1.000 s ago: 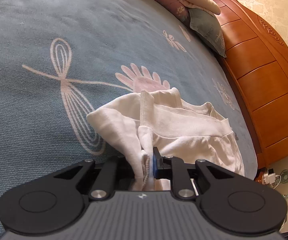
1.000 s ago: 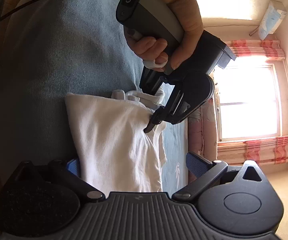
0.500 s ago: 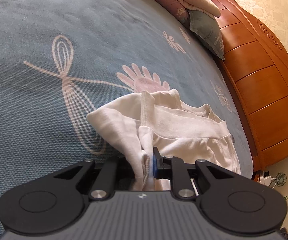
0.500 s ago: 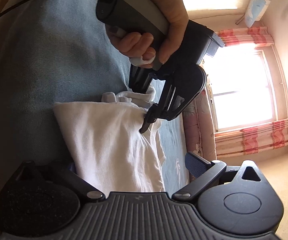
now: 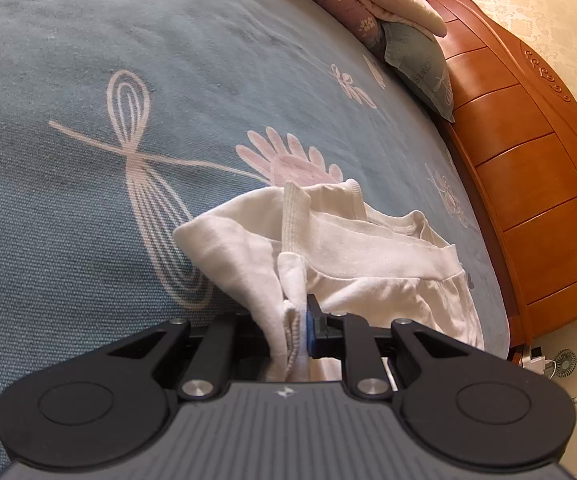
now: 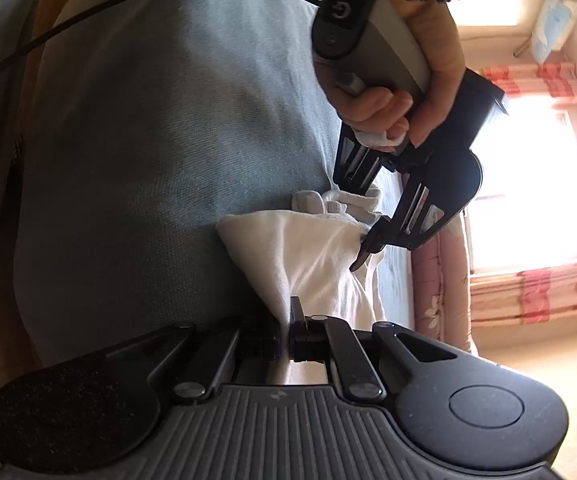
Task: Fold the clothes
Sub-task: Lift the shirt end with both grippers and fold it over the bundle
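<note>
A white garment (image 5: 352, 256) lies bunched on the blue bedspread (image 5: 88, 80), its ribbed edges folded over one another. My left gripper (image 5: 294, 320) is shut on a fold of it near the garment's close edge. In the right wrist view the same white garment (image 6: 304, 252) hangs in a taut fold between both tools. My right gripper (image 6: 286, 320) is shut on its lower edge. The left gripper (image 6: 362, 252), held by a hand (image 6: 400, 92), pinches the cloth a little farther along.
A wooden headboard (image 5: 528, 168) runs along the bed's right side with pillows (image 5: 416, 52) against it. A black cable (image 6: 128, 12) crosses the bedspread (image 6: 168, 128). A bright window (image 6: 528, 184) with striped curtains lies beyond. A small fan (image 5: 564, 362) stands on the floor.
My right gripper has closed on the garment's edge; it was open one second ago. The left gripper keeps its hold and has barely moved.
</note>
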Action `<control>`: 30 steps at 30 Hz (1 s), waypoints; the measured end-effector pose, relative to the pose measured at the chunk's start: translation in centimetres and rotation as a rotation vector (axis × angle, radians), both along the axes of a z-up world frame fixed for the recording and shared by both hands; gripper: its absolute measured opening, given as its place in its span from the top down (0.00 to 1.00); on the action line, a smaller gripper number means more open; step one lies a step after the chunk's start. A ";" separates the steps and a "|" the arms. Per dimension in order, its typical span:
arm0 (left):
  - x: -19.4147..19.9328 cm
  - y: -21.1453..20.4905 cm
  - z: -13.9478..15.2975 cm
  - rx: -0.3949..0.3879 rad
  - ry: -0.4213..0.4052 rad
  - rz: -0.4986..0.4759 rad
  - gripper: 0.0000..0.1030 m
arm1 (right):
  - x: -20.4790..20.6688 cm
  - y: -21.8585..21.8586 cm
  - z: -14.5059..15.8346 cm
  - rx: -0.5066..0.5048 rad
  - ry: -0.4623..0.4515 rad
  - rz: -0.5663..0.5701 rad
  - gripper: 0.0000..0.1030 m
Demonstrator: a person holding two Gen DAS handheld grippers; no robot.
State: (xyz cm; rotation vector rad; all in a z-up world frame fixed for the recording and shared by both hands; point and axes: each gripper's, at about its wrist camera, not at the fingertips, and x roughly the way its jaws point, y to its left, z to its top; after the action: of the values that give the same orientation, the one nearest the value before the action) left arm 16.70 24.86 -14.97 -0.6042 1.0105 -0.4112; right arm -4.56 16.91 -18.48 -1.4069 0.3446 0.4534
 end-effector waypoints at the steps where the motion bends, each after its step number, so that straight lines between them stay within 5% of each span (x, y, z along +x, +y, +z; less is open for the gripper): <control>1: 0.0 -0.1 0.1 0.011 -0.001 -0.003 0.83 | 0.0 -0.1 0.1 0.009 0.004 -0.001 0.90; 13: 0.2 -3.1 3.2 0.222 0.013 0.006 0.87 | 0.8 -1.8 3.6 0.204 0.081 -0.028 0.92; 30: 1.0 -12.0 12.6 0.483 -0.053 0.007 0.88 | 0.8 -9.6 11.7 0.601 0.089 -0.138 0.93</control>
State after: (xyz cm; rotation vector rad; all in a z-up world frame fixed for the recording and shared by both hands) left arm 17.67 12.89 -2.34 -0.1617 1.0107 -0.1641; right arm -3.78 7.28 -6.75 -0.7752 0.3389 0.4591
